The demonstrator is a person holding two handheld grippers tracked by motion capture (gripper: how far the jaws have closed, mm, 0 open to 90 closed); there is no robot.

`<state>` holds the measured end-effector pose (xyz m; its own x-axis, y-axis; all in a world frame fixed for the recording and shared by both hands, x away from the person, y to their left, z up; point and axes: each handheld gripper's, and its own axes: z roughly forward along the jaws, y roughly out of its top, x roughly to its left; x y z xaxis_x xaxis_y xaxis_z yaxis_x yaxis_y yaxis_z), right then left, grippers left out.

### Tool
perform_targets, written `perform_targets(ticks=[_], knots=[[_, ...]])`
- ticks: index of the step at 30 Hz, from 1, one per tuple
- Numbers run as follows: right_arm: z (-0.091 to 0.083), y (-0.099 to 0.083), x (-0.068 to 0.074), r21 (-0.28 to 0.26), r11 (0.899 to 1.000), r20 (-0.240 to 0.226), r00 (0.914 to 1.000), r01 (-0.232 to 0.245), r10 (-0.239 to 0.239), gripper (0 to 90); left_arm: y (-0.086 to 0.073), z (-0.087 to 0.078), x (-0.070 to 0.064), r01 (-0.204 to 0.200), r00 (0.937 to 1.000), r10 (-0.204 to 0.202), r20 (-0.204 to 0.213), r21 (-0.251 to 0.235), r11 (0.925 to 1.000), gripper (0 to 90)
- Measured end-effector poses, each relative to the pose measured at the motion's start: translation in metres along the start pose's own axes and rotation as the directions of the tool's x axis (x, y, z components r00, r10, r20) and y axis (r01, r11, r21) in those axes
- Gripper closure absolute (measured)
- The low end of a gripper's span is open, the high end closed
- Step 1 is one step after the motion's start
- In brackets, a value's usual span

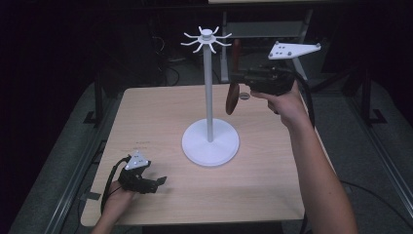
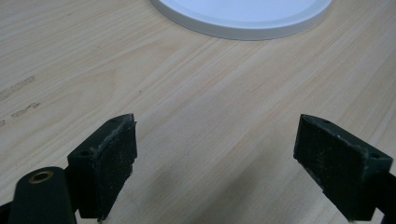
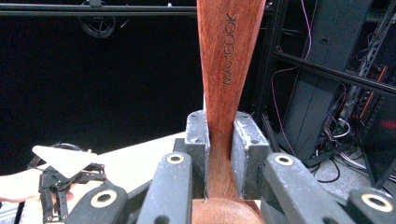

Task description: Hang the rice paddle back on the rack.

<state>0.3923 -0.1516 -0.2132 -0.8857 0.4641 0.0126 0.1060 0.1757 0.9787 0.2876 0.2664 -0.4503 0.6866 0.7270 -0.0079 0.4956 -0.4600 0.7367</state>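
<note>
Two grippers work over a light wooden tabletop (image 1: 272, 185). At its middle stands a white hook stand (image 1: 210, 97): a round flat base, a thin upright pole and a ring of curved hooks at the top. The right gripper (image 1: 238, 78) is held up in the air at the far right, just right of the pole and below the hooks, and its jaws are clamped on the narrow neck of a reddish-brown wooden spoon (image 1: 233, 100). The spoon hangs upright, its bowl low beside the pole and its handle rising above the jaws; in the right gripper view the handle (image 3: 229, 56) carries the engraved word MAXCOOK. The left gripper (image 1: 158, 183) rests low at the near left corner, its jaws wide apart and holding nothing, pointed toward the stand's base (image 2: 243, 18).
</note>
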Motion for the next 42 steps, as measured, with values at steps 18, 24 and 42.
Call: perform_targets(ticks=[18,24,42], knots=[[0.019,0.006,-0.003,0.016,1.000,0.006,1.0000,0.004,-0.004,77.6,0.000,-0.001,0.000,0.003,1.0000,-0.003,0.002,-0.006,1.0000,13.1],[0.028,0.006,-0.003,0.031,1.000,0.001,1.0000,0.005,-0.005,77.5,0.000,-0.001,0.000,0.001,1.0000,-0.001,0.002,-0.005,1.0000,13.1],[0.021,0.005,-0.001,0.013,1.000,-0.015,0.9999,0.005,-0.005,67.4,0.000,0.000,-0.001,-0.006,1.0000,0.006,0.003,0.003,1.0000,13.1]])
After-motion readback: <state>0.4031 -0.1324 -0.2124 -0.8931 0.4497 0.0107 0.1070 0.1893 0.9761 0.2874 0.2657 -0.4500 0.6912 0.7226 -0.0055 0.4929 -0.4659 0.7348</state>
